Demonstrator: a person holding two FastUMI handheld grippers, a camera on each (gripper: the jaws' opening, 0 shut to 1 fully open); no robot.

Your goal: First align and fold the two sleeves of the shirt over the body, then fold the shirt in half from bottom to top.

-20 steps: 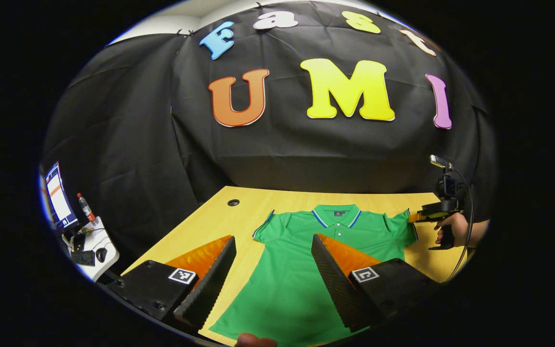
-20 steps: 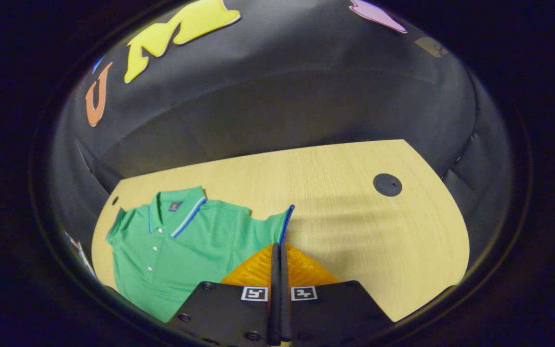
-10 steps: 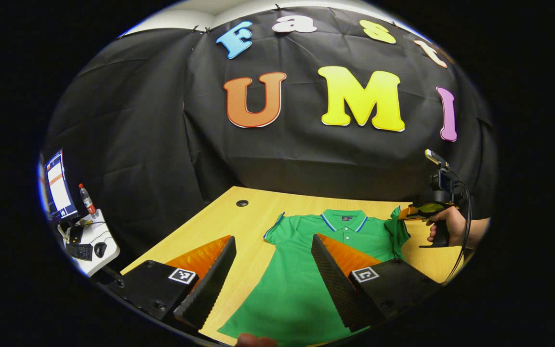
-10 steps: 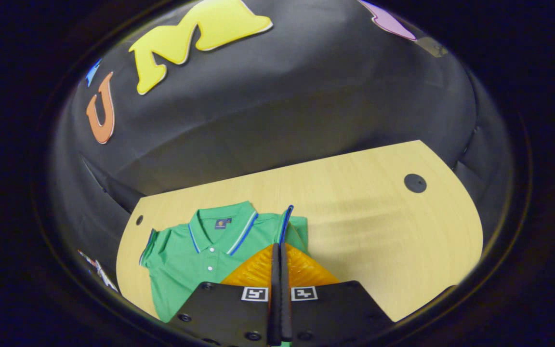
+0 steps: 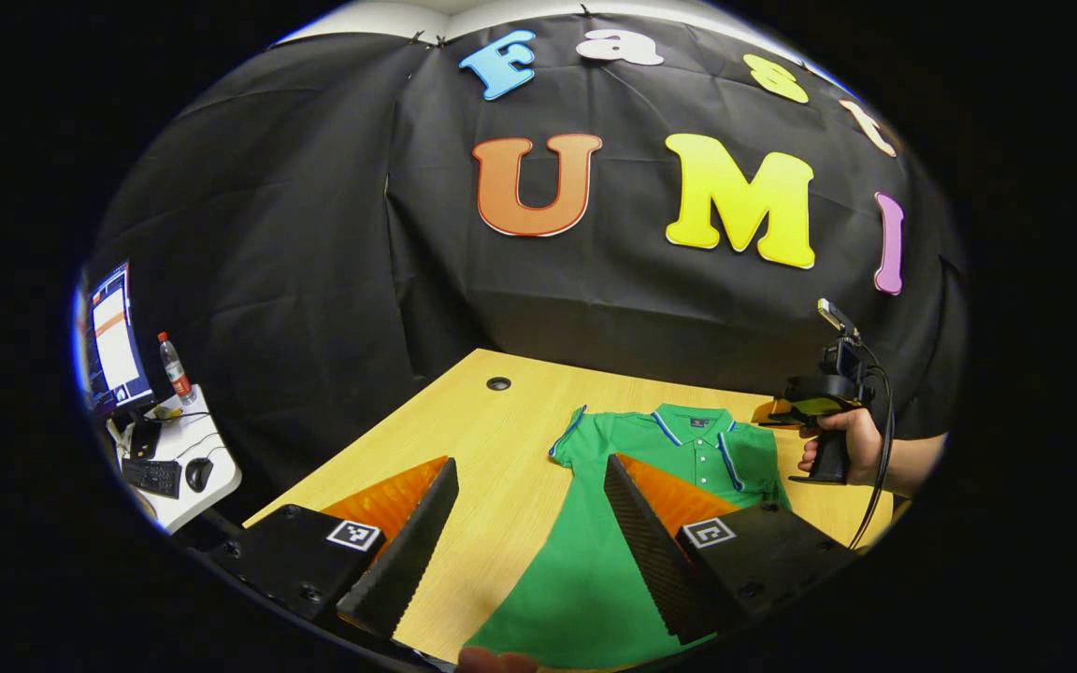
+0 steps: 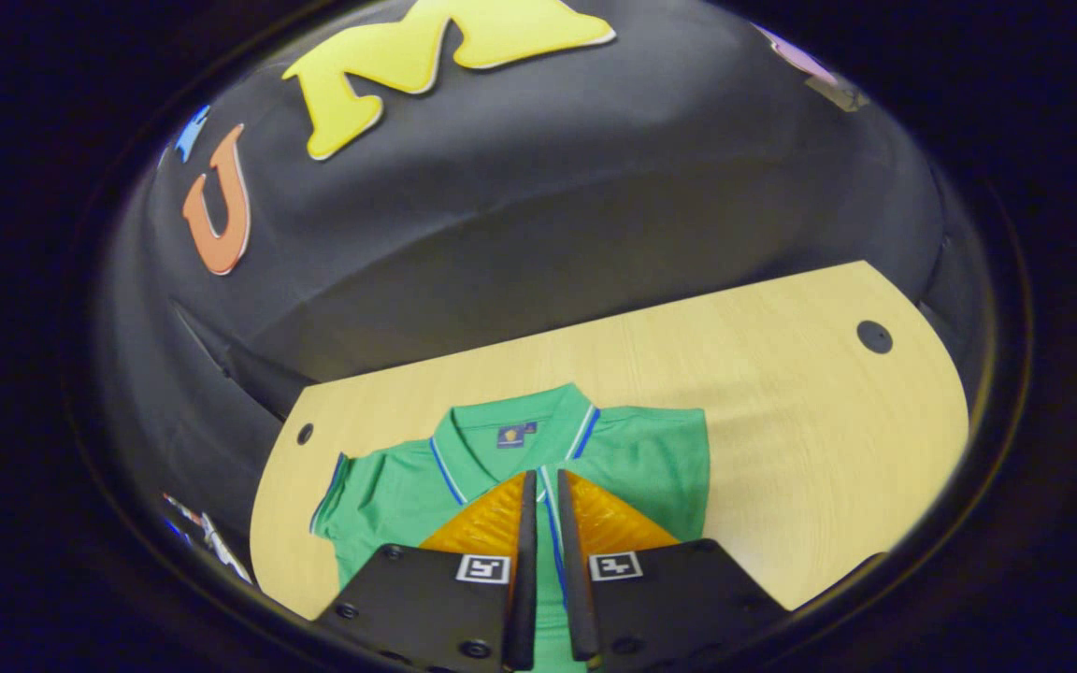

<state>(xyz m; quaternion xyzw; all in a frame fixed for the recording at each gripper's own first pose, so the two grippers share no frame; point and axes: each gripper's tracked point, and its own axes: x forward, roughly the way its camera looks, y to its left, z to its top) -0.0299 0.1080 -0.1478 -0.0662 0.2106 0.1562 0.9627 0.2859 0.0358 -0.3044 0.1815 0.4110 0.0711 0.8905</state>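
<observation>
In the left gripper view, my left gripper (image 5: 529,533) hangs wide apart above the shirt (image 5: 613,561) on the table (image 5: 464,439). In the right gripper view, my right gripper (image 6: 540,561) is slightly parted over the folded sleeve (image 6: 660,458); I cannot tell whether it grips cloth.

We stand in a lab recording booth: black cloth (image 5: 314,234) walls a wooden counter (image 5: 501,439), while at far left a side desk (image 5: 193,467) carries monitor (image 5: 113,341), keyboard (image 5: 153,477), mouse (image 5: 196,473) and bottle (image 5: 174,366).
</observation>
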